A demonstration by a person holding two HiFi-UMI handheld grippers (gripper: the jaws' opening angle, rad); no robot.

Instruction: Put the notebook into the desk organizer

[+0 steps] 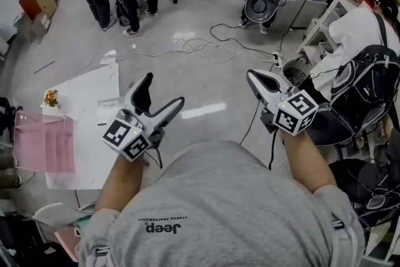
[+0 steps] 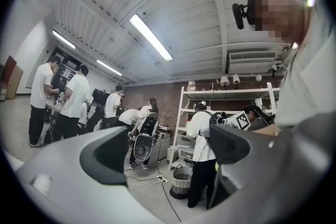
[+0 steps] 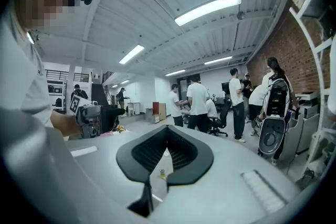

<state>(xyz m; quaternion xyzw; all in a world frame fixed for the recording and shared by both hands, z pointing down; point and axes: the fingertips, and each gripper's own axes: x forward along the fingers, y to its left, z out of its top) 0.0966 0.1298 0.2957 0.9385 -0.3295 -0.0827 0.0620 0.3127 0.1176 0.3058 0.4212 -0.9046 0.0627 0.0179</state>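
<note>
The person holds both tools up at chest height. The left gripper (image 1: pixel 164 89) is released, its grey jaws spread wide on nothing; the right gripper (image 1: pixel 251 75) is clenched empty. The pink see-through desk organizer (image 1: pixel 44 142) sits on the low white table (image 1: pixel 94 87), well left of both. I can't pick out the notebook.

**Task objects on the white table, head view**

We see a translucent pink desk organizer (image 1: pixel 44 144) at the far left edge of the white table (image 1: pixel 94 153), standing apart from the other items. Faint vertical lines suggest compartments, and we cannot tell what they contain. A pale, flat rectangle (image 1: pixel 107 110) lies near the table's opposite edge. It may be the notebook, closed and lying flat, though we cannot confirm this.
</note>
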